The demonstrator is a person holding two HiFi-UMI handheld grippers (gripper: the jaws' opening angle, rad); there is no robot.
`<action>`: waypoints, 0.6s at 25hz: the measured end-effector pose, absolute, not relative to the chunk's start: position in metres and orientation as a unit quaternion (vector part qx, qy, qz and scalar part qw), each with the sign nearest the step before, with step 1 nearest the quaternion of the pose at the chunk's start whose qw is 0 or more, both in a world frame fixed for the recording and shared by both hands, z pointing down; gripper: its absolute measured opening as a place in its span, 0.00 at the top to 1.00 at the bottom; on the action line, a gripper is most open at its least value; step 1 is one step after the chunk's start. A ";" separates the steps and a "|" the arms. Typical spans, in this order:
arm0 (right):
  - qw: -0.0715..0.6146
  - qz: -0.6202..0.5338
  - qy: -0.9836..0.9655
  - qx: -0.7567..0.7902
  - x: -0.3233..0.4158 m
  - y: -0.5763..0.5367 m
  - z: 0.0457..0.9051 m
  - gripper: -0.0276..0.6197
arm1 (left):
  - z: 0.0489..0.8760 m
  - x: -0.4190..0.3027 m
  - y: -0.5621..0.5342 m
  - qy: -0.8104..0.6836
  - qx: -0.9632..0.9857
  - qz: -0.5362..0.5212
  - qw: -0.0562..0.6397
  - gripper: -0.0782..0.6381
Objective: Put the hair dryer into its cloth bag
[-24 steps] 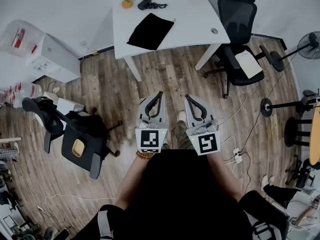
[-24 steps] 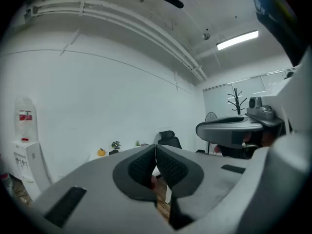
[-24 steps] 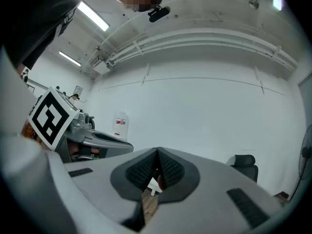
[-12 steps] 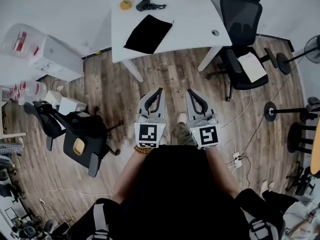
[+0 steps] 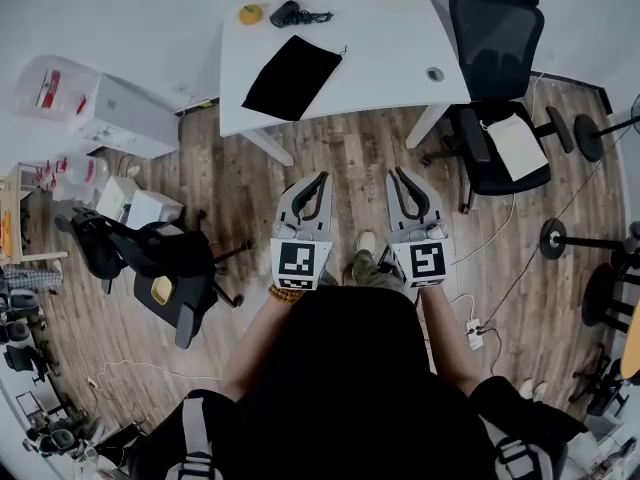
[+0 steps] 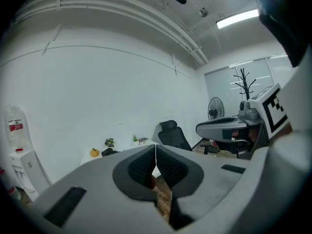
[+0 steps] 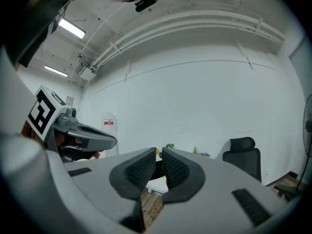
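Mid-frame in the head view, left gripper [image 5: 318,182] and right gripper [image 5: 398,176] are both pinched closed on nothing, over the wood-plank floor [image 5: 340,153], well short of the white rectangular table [image 5: 390,58]. The black corded hair dryer [image 5: 288,12] sits at the table's far edge, top of frame. The flat black cloth bag [image 5: 292,76] lies nearer, apart from it.

Risks:
- The cord could drag the small orange round ornament [image 5: 251,14] just beside it.
- The limp bag will likely slide on the smooth top.
- The white power strip [image 5: 474,330], lower right, is a trip risk.

Black office chair [image 5: 495,38] stands upper right.
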State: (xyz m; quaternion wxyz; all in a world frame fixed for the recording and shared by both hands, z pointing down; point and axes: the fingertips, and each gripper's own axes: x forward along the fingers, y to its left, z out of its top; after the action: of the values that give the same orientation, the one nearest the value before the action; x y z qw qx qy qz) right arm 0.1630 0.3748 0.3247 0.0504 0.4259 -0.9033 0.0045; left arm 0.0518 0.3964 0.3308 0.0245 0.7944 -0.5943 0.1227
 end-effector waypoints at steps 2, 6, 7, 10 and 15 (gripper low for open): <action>0.058 0.009 -0.904 0.424 0.174 0.362 0.331 0.91 | 0.332 0.056 0.387 -0.599 0.790 0.127 0.026 0.86; 0.067 0.012 -0.903 0.424 0.189 0.342 0.339 0.90 | 0.340 0.058 0.371 -0.611 0.779 0.139 0.034 0.86; 0.069 0.014 -0.904 0.422 0.192 0.338 0.341 0.89 | 0.341 0.057 0.368 -0.613 0.776 0.142 0.036 0.86; 0.075 0.024 -0.910 0.408 0.190 0.323 0.349 0.73 | 0.346 0.053 0.356 -0.617 0.772 0.147 0.039 0.86; 0.090 0.027 -0.911 0.403 0.179 0.299 0.356 0.69 | 0.355 0.036 0.334 -0.624 0.766 0.146 0.051 0.86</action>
State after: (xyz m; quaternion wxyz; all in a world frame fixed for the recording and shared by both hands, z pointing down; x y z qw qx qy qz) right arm 0.1790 0.2990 0.3555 0.0898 0.4027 -0.9105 0.0271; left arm 0.0363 0.3340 0.3549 0.0506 0.7662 -0.6237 0.1460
